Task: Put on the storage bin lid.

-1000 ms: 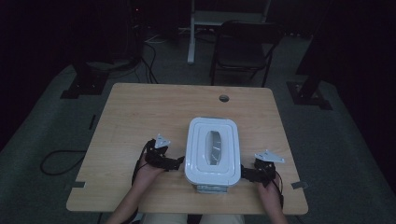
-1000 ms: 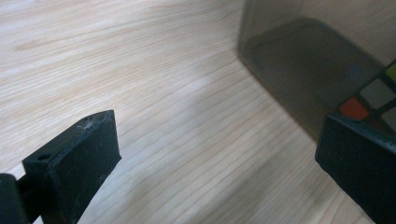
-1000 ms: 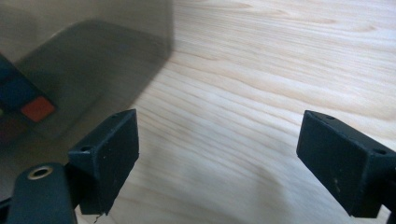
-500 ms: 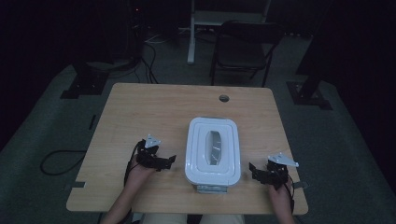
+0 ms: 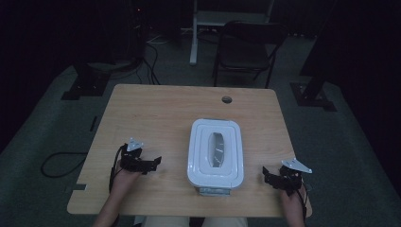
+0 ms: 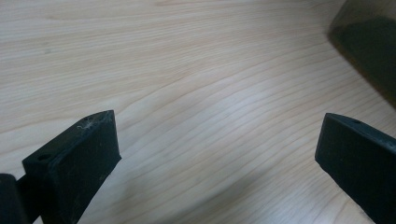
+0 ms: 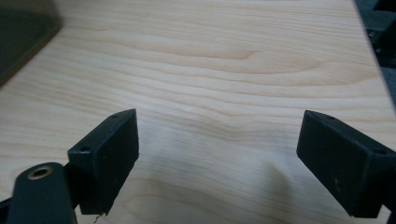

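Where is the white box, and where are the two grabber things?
white box (image 5: 215,177), high view, on the near rim of its lid.
left gripper (image 5: 155,163), high view, midway between its fingertips.
right gripper (image 5: 265,173), high view, midway between its fingertips.

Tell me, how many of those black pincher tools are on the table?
2. The left gripper is left of the white lidded container, the right gripper near the table's right front corner. Both are open and empty.

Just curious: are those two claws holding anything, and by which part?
Nothing is held. The left gripper and right gripper are open, either side of the white container.
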Demonstrator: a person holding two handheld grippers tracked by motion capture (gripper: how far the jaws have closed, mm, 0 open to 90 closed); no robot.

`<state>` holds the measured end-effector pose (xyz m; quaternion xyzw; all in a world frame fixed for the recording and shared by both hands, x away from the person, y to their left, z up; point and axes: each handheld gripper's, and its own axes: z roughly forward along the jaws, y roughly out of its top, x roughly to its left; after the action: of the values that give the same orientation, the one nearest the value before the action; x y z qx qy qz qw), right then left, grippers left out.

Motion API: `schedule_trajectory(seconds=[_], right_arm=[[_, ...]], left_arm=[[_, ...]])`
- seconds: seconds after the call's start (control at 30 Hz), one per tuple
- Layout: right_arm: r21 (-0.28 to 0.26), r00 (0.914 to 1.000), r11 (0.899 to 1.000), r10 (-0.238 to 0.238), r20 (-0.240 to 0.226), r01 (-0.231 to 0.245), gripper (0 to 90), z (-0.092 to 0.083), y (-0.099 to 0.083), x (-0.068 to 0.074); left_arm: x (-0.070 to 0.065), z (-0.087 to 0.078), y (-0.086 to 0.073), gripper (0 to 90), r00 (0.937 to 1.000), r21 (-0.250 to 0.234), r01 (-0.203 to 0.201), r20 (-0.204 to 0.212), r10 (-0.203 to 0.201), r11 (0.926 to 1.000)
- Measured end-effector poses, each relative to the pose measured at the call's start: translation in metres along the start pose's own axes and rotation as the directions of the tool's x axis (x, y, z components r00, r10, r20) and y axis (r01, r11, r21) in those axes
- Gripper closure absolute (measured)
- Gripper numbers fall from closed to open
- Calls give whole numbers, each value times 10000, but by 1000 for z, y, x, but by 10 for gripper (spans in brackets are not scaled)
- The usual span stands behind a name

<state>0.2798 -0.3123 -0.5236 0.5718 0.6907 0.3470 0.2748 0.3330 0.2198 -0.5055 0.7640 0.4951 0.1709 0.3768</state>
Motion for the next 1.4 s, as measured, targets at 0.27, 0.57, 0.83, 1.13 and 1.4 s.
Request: schedule_trajectory(seconds=[0.27,0.57,0.83,1.13,1.4], right_arm=[[162,9967,9988,452,673,-464,129,2,-1,-11],[1010,9909,9909,775,1097,-887,130,6,-1,-17],[1022,9907,9906,797,1102,-911,127,6,-1,-17],[1008,9896,9902,853,1161,-971,129,5,-2,-15],[1011,9901,9904,829,1132,-944,129,5,-2,-14]], left_arm=[[13,-17,-7,6,9989,-105,290,-355,-294,9995],[36,-36,-20,6,9874,-277,950,-1246,-977,9951],[48,-41,-33,6,9703,33,1364,-2020,-1329,9907],[63,-46,-45,6,9358,208,2050,-2971,-1897,9786],[66,-45,-53,6,9278,56,2196,-3104,-2071,9756]])
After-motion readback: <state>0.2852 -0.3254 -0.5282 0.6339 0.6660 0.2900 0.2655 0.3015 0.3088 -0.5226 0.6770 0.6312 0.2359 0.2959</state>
